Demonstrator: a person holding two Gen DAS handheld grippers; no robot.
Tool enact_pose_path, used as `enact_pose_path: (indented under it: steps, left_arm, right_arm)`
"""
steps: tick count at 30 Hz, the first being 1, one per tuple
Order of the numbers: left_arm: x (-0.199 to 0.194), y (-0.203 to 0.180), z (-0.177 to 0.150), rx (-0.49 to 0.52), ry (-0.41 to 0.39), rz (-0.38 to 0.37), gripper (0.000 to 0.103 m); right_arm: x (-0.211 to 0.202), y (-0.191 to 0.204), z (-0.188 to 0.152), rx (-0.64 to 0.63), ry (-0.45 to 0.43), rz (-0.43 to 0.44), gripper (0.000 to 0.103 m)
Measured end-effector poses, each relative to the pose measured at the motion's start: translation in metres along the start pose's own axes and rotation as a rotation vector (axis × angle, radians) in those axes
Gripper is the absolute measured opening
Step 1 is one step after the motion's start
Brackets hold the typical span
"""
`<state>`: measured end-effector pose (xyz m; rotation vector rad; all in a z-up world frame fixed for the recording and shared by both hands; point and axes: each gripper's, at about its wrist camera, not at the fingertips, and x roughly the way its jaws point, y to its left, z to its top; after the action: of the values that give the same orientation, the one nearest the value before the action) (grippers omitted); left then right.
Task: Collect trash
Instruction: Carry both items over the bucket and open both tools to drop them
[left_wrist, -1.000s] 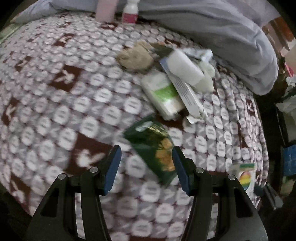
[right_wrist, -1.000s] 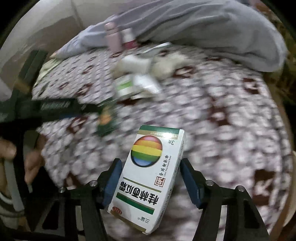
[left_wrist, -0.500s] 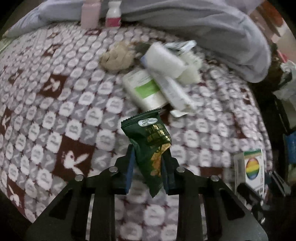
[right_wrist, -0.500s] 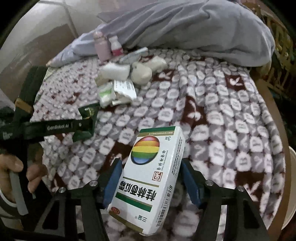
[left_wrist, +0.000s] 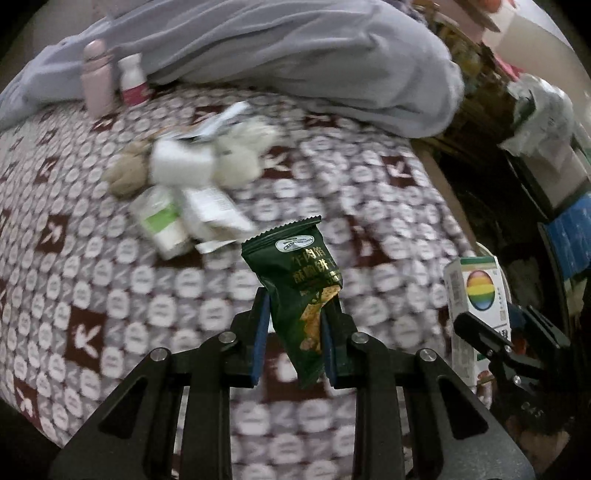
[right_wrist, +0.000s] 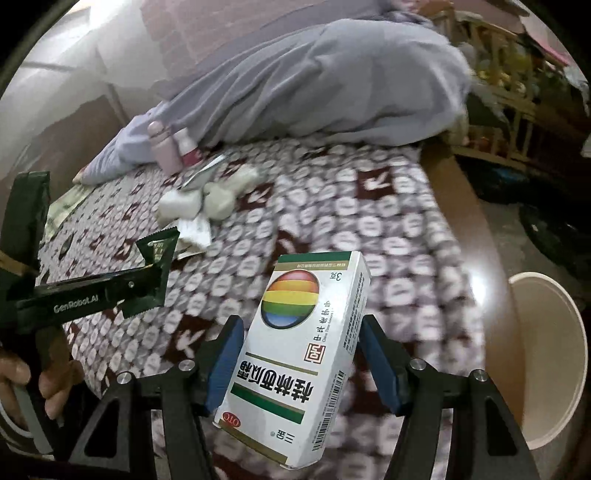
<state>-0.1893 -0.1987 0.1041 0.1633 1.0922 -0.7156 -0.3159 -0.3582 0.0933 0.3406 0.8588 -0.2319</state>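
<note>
Above the bed (left_wrist: 110, 295), left hand-held gripper (left_wrist: 295, 314) clamps a green snack packet (left_wrist: 299, 273); right hand-held gripper (right_wrist: 301, 362) clamps a white medicine box (right_wrist: 295, 354).

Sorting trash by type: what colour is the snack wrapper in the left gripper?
Dark green snack wrapper with white and gold print, clearest in the left wrist view.

— What do I have behind the work area?
— I log one bed (left_wrist: 92, 288) under a maroon-and-white patterned blanket (right_wrist: 369, 236), a grey duvet (right_wrist: 332, 81) heaped along its far side, a pale wall (right_wrist: 74, 62) at left, and cluttered wooden shelving (right_wrist: 517, 110) at right. Light is dim.
</note>
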Motion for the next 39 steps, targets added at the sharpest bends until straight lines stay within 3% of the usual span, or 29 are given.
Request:
enact_pose_path:
  steps: [19,39]
  left_arm:
    - [0.024,-0.158,0.013,0.253,0.034,-0.117,0.023]
    - [0.078,-0.277,0.015,0.363,0.135,-0.267,0.023]
  right_arm:
    - [-0.064,-0.124,-0.020,0.186,-0.085,-0.173,0.063]
    - [-0.084,-0.232,-0.058,0.370,-0.060,-0.293,0.063]
